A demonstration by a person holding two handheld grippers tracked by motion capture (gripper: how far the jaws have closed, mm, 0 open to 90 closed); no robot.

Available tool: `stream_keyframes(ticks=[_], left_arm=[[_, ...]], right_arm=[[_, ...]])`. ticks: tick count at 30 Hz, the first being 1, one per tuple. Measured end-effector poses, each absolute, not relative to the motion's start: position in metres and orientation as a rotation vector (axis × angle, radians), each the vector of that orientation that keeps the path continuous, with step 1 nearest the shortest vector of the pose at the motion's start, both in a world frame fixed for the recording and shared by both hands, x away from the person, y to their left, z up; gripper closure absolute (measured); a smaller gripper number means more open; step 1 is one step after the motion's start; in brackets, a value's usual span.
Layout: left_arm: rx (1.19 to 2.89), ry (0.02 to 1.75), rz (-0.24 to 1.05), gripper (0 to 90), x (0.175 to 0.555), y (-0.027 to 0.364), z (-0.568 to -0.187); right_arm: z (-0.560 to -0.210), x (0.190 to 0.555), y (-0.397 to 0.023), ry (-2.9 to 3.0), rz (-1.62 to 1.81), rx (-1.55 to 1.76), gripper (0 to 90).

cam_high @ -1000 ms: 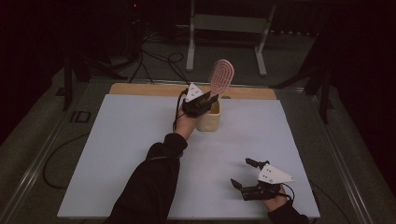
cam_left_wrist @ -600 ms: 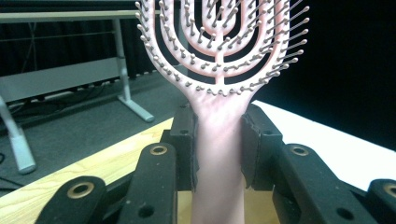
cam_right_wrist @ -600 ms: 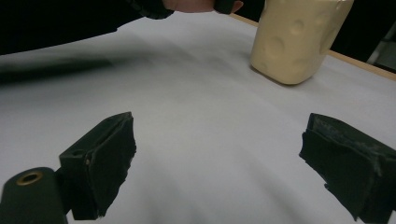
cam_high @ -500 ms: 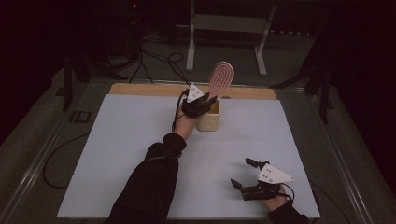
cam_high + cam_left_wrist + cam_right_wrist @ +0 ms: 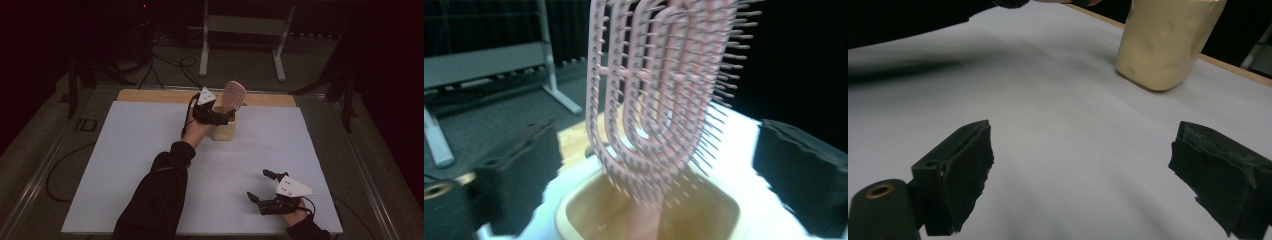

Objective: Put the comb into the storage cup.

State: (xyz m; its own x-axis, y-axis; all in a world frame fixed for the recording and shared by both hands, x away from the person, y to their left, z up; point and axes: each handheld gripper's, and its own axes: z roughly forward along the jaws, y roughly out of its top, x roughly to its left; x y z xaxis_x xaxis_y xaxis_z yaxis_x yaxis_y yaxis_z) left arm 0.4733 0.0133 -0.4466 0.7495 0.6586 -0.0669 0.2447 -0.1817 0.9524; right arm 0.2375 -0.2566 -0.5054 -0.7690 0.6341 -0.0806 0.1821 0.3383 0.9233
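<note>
A pink vented hairbrush stands handle-down in a cream cup at the back middle of the white table. My left gripper is at the cup's left side and is open. In the left gripper view its jaws stand wide apart on either side of the hairbrush, touching neither it nor the cup's rim. The handle's lower end is hidden inside the cup. My right gripper rests open near the front right of the table, holding nothing. It faces the cup across bare white surface.
A white sheet covers the table, with a wooden strip showing along the back edge. Behind the table, a metal frame stand and cables lie on the dark floor. The person's left sleeve crosses the table's middle.
The hairbrush head sits lower and nearer the cup than a second ago. The left gripper has dropped slightly with it. The right gripper has not moved.
</note>
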Motion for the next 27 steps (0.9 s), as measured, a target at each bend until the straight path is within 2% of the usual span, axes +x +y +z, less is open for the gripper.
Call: stream_keyframes(ticks=[4,27], left_arm=[[1.763,0.728,0.438,0.3,0.473,0.015,-0.444],[1.849,0.690,0.390,0.0,0.463,0.028,-0.426]], right_arm=[[-0.505,0.237,-0.256,2.176,1.420,0.718,9.5],[-0.506,0.238,-0.257,2.176,1.414,0.724,9.4]])
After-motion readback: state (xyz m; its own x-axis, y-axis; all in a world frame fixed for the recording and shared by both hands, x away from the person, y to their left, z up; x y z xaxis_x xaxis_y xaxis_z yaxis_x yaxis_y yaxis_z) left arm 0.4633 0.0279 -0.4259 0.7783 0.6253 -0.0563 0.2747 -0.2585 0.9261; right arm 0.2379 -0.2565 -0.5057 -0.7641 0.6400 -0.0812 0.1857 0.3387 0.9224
